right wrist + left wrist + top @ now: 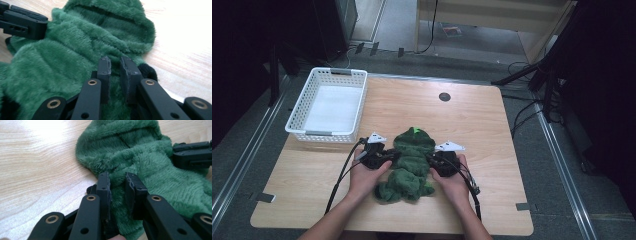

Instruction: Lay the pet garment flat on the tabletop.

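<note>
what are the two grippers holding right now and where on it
Both hold the green plush garment. The left gripper pinches a fold of fleece at its left edge below the hood; the right gripper pinches the opposite edge.

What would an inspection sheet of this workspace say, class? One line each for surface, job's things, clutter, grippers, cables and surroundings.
Surface: light wooden table with a dark round port.
Job's things: green plush garment, crumpled near the front edge.
Clutter: white basket, left rear corner.
Grippers: left gripper and right gripper each pinch a fold of plush at opposite sides.
Cables: black cable trails from each gripper.
Surroundings: grey floor, dark stands, loose wires.
</note>
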Demonstrator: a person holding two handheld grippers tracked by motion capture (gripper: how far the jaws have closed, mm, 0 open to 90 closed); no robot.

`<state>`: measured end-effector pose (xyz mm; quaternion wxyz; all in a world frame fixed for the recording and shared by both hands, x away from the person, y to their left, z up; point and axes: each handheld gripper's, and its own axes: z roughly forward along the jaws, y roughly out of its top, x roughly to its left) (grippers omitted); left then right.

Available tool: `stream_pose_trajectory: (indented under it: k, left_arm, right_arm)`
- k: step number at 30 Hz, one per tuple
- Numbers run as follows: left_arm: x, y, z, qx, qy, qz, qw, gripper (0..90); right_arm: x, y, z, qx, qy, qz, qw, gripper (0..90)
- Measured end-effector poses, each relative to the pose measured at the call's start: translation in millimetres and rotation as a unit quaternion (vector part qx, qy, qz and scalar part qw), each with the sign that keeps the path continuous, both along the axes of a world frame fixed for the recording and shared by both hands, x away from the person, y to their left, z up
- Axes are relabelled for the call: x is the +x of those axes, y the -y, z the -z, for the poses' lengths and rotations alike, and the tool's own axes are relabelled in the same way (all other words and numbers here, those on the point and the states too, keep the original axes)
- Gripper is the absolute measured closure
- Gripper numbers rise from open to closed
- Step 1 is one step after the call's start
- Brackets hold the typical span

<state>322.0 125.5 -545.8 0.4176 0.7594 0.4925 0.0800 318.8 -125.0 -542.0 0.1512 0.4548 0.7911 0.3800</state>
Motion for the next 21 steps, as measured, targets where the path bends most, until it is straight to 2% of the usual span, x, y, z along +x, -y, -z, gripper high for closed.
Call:
stream_pose_trajectory:
  k: [2, 4, 6, 7, 9, 12, 14, 18, 21]
  left_arm:
    - [2.1, 2.2, 0.1, 0.007, 0.003, -0.002, 1.0000, 75.0]
    - [9.0, 2.7, 0.7, 0.010, 0.002, -0.008, 0.9999, 74.9]
    - [12.2, 2.6, 0.6, 0.010, 0.001, -0.011, 0.9999, 75.0]
    - [18.9, 2.7, 0.8, 0.010, 0.004, -0.019, 0.9998, 75.1]
    - [24.6, 2.7, 1.1, 0.017, 0.011, -0.020, 0.9996, 75.2]
    - [33.9, 3.4, 0.9, 0.021, 0.012, -0.028, 0.9993, 75.7]
    - [38.5, 5.2, 0.7, 0.031, 0.018, -0.030, 0.9989, 75.9]
    - [45.9, 7.5, 1.0, 0.050, 0.032, -0.035, 0.9976, 77.0]
    - [52.0, 7.1, 1.0, 0.047, 0.030, -0.042, 0.9976, 77.8]
  right_arm:
    - [1.4, -0.9, 0.0, -0.006, 0.001, 0.000, 1.0000, 79.7]
    - [7.0, -6.4, 0.6, -0.031, 0.013, 0.000, 0.9994, 80.5]
    - [10.4, -8.1, -0.3, -0.036, 0.011, 0.001, 0.9993, 80.7]
    - [18.5, -10.0, -1.3, -0.040, 0.007, 0.004, 0.9992, 81.1]
    - [27.5, -10.6, -2.1, -0.041, 0.003, 0.003, 0.9991, 81.8]
    - [40.1, -9.5, -1.3, -0.036, 0.006, 0.008, 0.9993, 82.7]
    - [46.8, -9.8, -0.9, -0.034, 0.008, 0.013, 0.9993, 83.2]
    - [55.9, -11.7, -0.7, -0.031, 0.007, 0.021, 0.9993, 83.6]
    - [58.7, -13.8, -0.3, -0.035, 0.012, 0.025, 0.9990, 84.0]
